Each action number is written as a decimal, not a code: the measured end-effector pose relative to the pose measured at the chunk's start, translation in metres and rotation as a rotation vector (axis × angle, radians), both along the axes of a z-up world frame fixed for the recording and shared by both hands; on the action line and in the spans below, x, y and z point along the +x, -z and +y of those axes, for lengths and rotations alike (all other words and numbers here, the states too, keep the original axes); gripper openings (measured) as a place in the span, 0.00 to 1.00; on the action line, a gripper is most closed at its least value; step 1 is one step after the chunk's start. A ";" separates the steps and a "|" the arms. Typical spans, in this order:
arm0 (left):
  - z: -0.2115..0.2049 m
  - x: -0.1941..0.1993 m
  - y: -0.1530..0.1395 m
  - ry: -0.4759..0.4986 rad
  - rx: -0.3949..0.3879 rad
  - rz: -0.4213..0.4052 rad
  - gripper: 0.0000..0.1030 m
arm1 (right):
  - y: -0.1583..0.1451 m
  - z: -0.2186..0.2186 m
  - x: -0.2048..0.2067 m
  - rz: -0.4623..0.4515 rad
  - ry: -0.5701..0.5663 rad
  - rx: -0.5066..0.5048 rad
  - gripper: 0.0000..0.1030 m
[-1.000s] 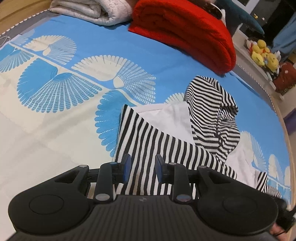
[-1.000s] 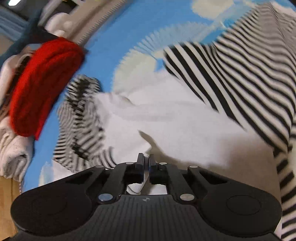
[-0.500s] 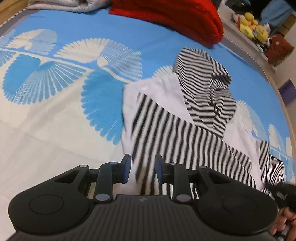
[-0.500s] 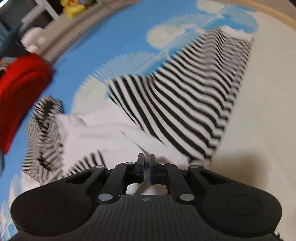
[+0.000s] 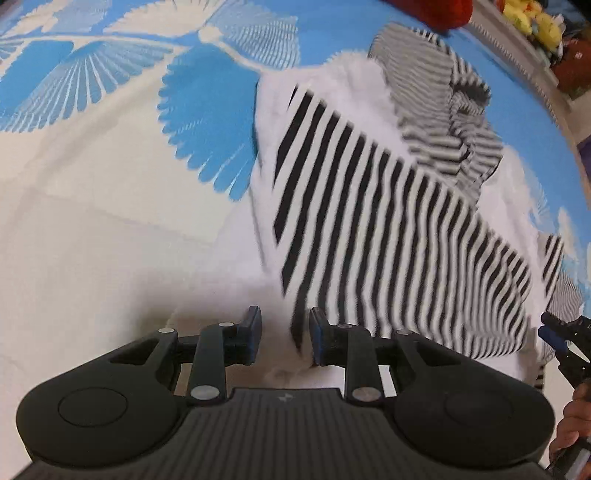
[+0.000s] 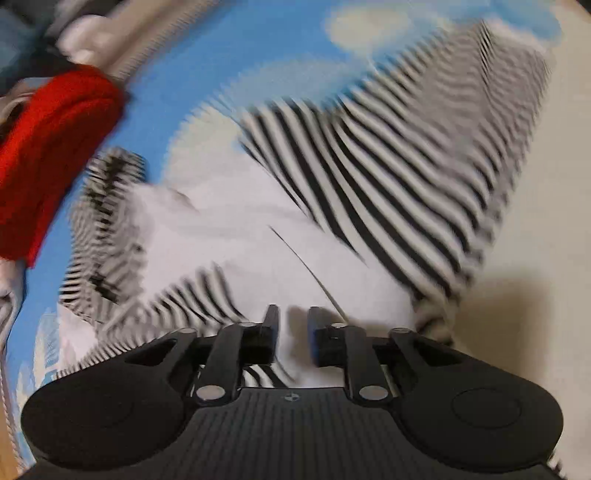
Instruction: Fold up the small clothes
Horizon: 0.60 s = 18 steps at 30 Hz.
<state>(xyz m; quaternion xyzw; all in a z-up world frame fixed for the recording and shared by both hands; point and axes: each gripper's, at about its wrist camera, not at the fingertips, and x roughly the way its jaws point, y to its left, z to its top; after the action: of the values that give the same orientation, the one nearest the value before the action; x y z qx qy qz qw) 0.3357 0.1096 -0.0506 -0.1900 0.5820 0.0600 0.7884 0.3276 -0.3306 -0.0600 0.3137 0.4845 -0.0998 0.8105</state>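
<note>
Since the earlier frame the right tongs [image 6: 292, 334] have just been opening: their pads were pressed together on the white cloth, and now they stand a little apart with nothing pinched between them, only white cloth lying below the gap. At the same time the left tongs [image 5: 284, 339] have come lower and closer to the striped garment [image 5: 388, 229], so the cloth now fills more of the left view and the red blanket [image 5: 432, 13] is almost cut off at the top edge.

The left tongs are parted to a narrow gap and hold nothing; the near lower corner of the garment lies just in front of them, close to the right pad. The garment is black-and-white striped with a white inside, and it lies partly folded on the bed sheet [image 5: 110, 229], which is blue and cream with a fan pattern. Its striped hood [image 5: 443, 110] lies at the far end, towards the blanket. In the right view the same garment [image 6: 388, 177] stretches away from the tongs, strongly blurred. The right tongs [image 5: 565, 339] also show at the right border of the left view, with part of a hand [image 5: 569, 424] under them.
</note>
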 end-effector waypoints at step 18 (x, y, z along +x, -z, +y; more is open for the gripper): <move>-0.062 0.004 -0.032 0.155 0.213 -0.132 0.41 | -0.023 0.011 0.009 -0.022 -0.116 -0.078 0.35</move>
<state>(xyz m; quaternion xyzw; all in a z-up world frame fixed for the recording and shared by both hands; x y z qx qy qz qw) 0.3398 0.0477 -0.0190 -0.0631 0.5321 0.0477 0.8430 0.3369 -0.3194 -0.0374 0.2545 0.4886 -0.0681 0.8318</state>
